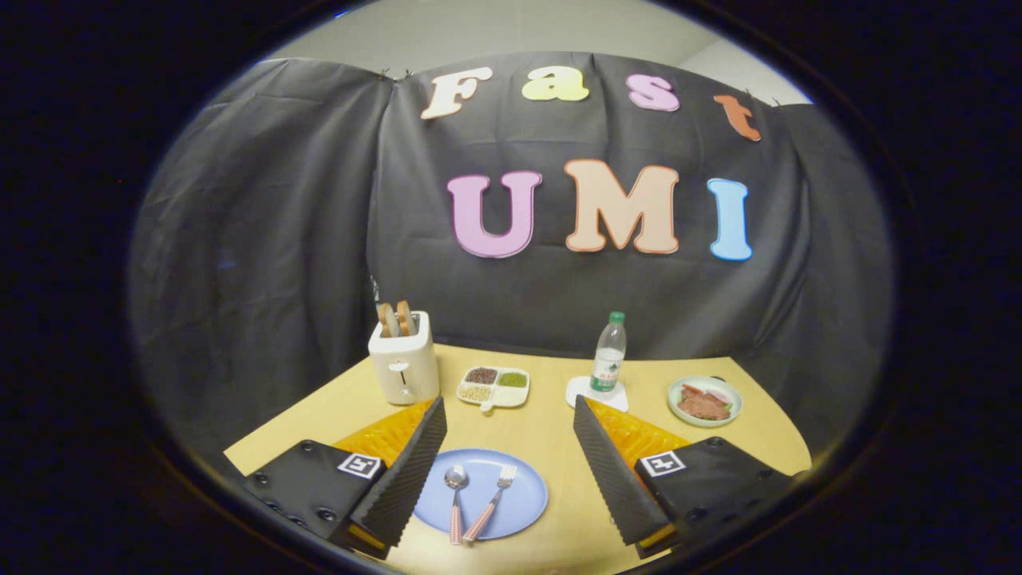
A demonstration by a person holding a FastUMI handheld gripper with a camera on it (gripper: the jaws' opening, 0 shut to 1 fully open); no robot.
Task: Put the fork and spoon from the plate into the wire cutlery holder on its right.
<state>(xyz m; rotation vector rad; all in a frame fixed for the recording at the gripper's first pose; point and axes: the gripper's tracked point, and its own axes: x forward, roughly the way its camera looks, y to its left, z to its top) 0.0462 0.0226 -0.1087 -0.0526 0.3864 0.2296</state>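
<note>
A blue plate [519, 503] lies on the yellow table between my two fingers, nearer the left one. On it rest a spoon [456, 499] and, to its right, a fork [493, 503], both with pink checked handles pointing toward me. My gripper [507, 471] hangs open above the table, its ribbed black fingers [407, 479] wide apart and holding nothing. The right finger [615, 479] covers the table to the right of the plate.
A white toaster [405, 363] with bread slices stands at the back left. A divided snack tray [493, 386] sits mid-table, a water bottle [608, 355] on a white coaster behind the right finger, and a bowl of food [704, 402] at the back right.
</note>
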